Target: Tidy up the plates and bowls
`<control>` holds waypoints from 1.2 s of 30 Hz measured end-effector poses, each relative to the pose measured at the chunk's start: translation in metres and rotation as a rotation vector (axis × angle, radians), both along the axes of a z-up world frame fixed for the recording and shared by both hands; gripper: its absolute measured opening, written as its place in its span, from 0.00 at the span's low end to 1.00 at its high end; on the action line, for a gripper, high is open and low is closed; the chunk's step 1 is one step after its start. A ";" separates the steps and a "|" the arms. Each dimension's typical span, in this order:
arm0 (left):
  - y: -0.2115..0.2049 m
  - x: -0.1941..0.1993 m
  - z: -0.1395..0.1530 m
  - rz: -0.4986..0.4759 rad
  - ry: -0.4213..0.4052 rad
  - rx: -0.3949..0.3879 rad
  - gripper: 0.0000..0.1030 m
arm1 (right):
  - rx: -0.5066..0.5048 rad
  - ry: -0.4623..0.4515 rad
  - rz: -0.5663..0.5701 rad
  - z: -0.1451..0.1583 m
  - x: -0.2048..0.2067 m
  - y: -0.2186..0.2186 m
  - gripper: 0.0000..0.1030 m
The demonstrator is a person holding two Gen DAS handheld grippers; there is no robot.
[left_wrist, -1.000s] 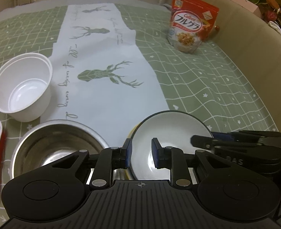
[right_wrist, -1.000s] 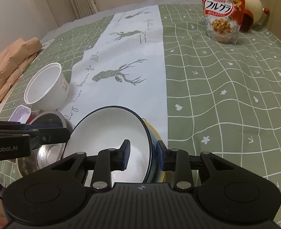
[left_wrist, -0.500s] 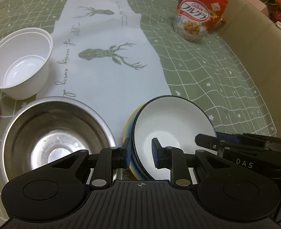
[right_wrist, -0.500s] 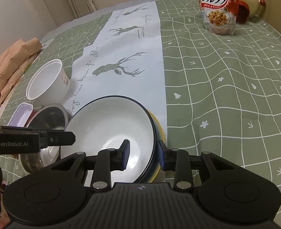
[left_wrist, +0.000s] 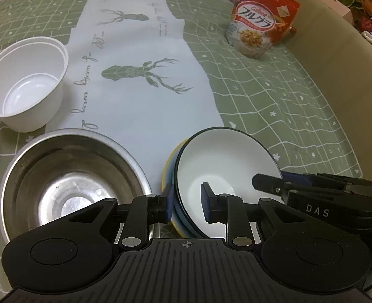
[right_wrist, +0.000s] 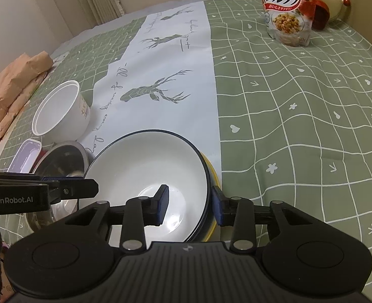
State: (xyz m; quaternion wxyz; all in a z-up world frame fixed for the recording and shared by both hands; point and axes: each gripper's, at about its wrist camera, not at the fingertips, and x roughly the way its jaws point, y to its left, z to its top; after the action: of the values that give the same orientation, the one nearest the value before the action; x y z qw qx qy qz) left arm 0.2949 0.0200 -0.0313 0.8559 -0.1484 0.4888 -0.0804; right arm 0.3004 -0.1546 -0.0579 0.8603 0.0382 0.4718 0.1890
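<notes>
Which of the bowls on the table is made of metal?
The steel bowl, left of the stacked dark-rimmed white bowl. It is shiny and grey; the deep bowl behind it is plain white.

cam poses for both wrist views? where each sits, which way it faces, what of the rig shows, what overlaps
Left wrist: sits behind the left hand-held gripper, faces across the table; jaws straddle the near-left rim of the white bowl; steel bowl to the left; right hand-held gripper enters from the right.
Right wrist: sits behind the right hand-held gripper, same heading; jaws straddle the white bowl's right rim; left hand-held gripper enters from the left.
Shared: white bowl on its stack, steel bowl, white plastic tub, granola bag, deer runner.
</notes>
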 end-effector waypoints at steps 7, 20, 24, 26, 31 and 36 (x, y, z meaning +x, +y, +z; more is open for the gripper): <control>0.028 -0.002 0.009 0.020 -0.070 -0.081 0.25 | -0.062 -0.113 -0.018 0.033 0.004 0.017 0.36; 0.212 0.012 0.019 0.450 -0.201 -0.025 0.25 | -0.051 -0.146 0.102 0.063 0.069 0.146 0.42; 0.239 0.025 -0.003 0.510 -0.160 -0.009 0.26 | -0.008 -0.022 0.132 0.044 0.102 0.196 0.42; 0.243 0.031 -0.013 0.511 -0.138 -0.005 0.26 | 0.028 0.033 0.141 0.035 0.117 0.216 0.42; 0.255 0.046 -0.035 0.526 -0.093 -0.011 0.26 | -0.035 0.050 0.182 0.006 0.138 0.272 0.49; 0.258 0.058 -0.049 0.504 -0.079 -0.091 0.26 | -0.031 0.191 0.204 -0.031 0.154 0.294 0.42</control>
State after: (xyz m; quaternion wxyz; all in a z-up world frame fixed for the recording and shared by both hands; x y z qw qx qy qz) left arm 0.3530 0.2784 -0.0799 0.8599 -0.3004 0.3984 0.1078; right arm 0.4542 0.1394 -0.0894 0.7883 -0.0054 0.5557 0.2639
